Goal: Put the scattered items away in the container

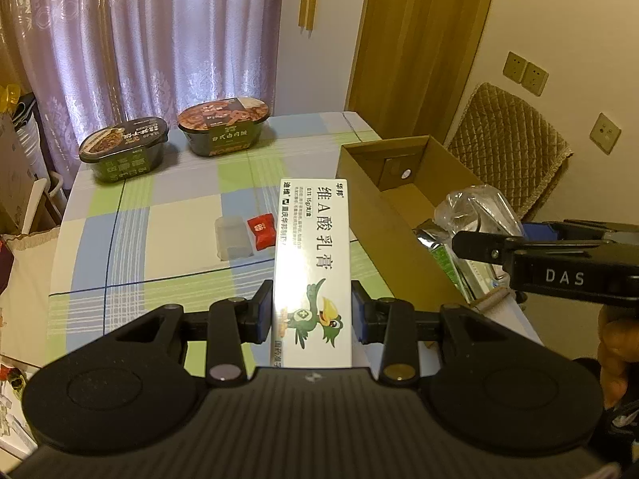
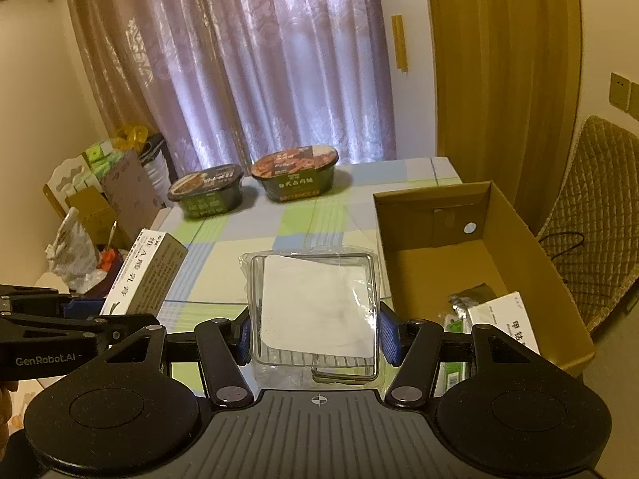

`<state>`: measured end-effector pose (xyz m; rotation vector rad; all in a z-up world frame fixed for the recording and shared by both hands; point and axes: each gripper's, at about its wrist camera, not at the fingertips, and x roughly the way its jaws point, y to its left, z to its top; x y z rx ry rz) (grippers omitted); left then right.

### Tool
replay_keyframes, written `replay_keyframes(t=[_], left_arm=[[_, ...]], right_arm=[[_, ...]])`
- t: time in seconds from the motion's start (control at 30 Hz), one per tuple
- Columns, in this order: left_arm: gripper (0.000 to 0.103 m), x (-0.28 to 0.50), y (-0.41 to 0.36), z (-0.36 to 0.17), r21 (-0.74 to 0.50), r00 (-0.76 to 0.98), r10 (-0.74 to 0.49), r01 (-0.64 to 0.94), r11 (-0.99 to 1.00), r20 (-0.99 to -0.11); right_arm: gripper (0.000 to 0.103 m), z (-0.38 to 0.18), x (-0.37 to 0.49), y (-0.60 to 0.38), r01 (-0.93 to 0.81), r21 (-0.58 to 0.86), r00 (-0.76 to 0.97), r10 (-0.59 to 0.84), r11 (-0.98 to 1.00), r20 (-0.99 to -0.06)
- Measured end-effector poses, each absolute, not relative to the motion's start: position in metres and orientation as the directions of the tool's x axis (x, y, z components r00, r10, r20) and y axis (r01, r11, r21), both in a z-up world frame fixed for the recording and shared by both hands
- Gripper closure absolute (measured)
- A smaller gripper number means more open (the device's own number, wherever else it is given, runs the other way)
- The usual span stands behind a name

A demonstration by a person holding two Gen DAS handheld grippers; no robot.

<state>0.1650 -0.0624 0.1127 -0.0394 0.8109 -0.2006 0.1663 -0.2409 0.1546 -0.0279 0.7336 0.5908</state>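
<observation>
With the left gripper (image 1: 312,315) clamping the ointment carton (image 1: 313,263) and the right gripper (image 2: 315,335) squeezing what is probably a bagged wire rack (image 2: 315,299), each is needing lowering flat inside the cardboard box (image 2: 515,239), near its far wall

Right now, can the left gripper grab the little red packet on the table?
Probably not yet. The left gripper is already shut on the white ointment box, so it is full. The red packet itself lies uncovered on the tablecloth.

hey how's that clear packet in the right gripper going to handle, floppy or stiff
Probably stiff in the middle: the packet shows a wire frame and card inside. Its crinkled film looks slippery, so it might slide between the right gripper fingers.
</observation>
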Motion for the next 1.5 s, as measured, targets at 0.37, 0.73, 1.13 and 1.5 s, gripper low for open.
replay_keyframes(t=[0.37,0.73,1.13,1.5], left_arm=[[0.07,0.155,-0.078,0.122,-0.105,0.675,-0.207,0.189,0.976,-0.708],[0.07,0.158,-0.091,0.119,-0.081,0.658,-0.211,0.222,0.972,-0.723],[0.07,0.187,-0.126,0.107,-0.086,0.627,-0.25,0.28,0.956,-0.738],[0.07,0.218,-0.17,0.093,-0.109,0.595,-0.307,0.345,0.932,-0.743]], right_arm=[[0.043,0.163,0.16,-0.253,-0.518,0.16,0.603,0.491,0.84,-0.629],[0.043,0.162,0.17,-0.263,-0.501,0.174,0.608,0.488,0.848,-0.626],[0.043,0.154,0.197,-0.297,-0.445,0.177,0.628,0.446,0.878,-0.638],[0.043,0.14,0.222,-0.338,-0.371,0.182,0.642,0.393,0.911,-0.658]])
